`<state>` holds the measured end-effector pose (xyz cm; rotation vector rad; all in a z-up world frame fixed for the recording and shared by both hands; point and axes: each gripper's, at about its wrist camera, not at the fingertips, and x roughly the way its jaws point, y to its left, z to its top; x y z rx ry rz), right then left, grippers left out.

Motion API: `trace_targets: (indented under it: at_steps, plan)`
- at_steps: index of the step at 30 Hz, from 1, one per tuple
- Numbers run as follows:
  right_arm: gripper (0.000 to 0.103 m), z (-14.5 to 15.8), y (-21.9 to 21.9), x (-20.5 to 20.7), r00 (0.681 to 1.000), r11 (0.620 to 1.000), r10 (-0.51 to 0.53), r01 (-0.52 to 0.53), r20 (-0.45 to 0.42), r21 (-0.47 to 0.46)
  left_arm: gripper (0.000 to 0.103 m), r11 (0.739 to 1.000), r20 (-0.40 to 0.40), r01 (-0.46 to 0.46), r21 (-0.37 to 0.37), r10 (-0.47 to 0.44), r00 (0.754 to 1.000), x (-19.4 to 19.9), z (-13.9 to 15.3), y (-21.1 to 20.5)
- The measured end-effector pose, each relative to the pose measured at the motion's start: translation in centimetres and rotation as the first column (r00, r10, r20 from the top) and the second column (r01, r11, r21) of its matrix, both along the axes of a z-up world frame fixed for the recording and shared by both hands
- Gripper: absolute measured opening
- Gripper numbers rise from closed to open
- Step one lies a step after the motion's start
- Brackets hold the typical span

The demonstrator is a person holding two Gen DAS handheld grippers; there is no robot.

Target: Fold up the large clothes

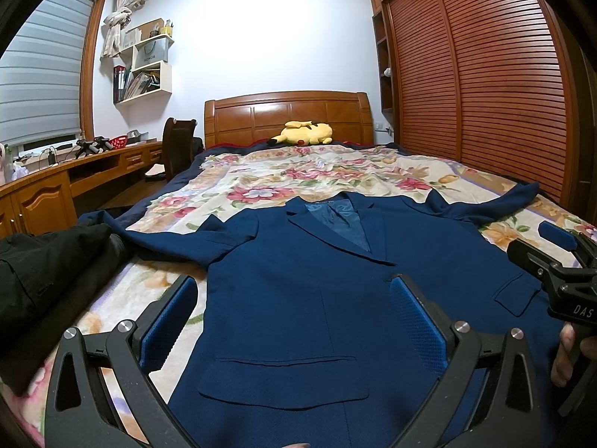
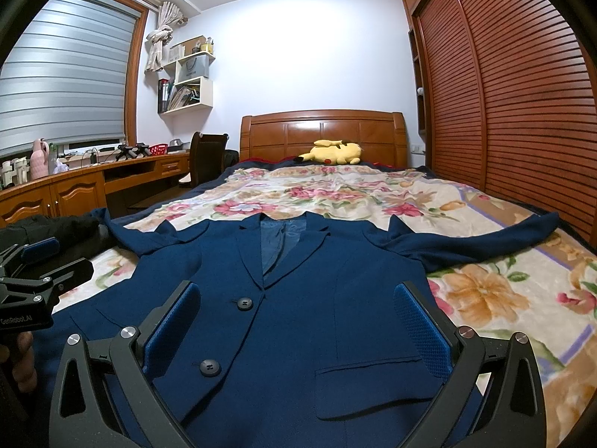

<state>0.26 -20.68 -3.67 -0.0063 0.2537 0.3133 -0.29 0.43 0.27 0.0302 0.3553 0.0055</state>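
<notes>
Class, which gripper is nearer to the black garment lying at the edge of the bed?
Left. The left gripper hovers open over the blazer's side beside the black garment; the right gripper hovers open over the blazer's far side.

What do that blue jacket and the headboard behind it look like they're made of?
The blue jacket looks like a woven suit fabric, matte, with a fine visible texture and a shinier lining at the collar. The headboard looks like varnished wood: orange-brown panels with glossy reflections.

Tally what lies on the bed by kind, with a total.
Navy blazer: 1
Black garment: 1
Yellow plush toy: 1
Floral blanket: 1
Total: 4
</notes>
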Motion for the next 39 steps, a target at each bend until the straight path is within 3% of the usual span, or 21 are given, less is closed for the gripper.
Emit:
trace_targets:
  at_steps: [26,39]
  plan:
    - [0.103,0.0,0.0,0.0,1.000,1.000,0.000,0.000,0.001,0.004,0.103,1.000,0.000,0.000,0.005,0.000,1.000,0.0,0.0,-0.1]
    - [0.103,1.8,1.7,0.6,1.000,1.000,0.019,-0.019,-0.015,-0.019,0.103,1.000,-0.082,-0.014,0.015,0.016,0.996,1.2,0.8,2.7]
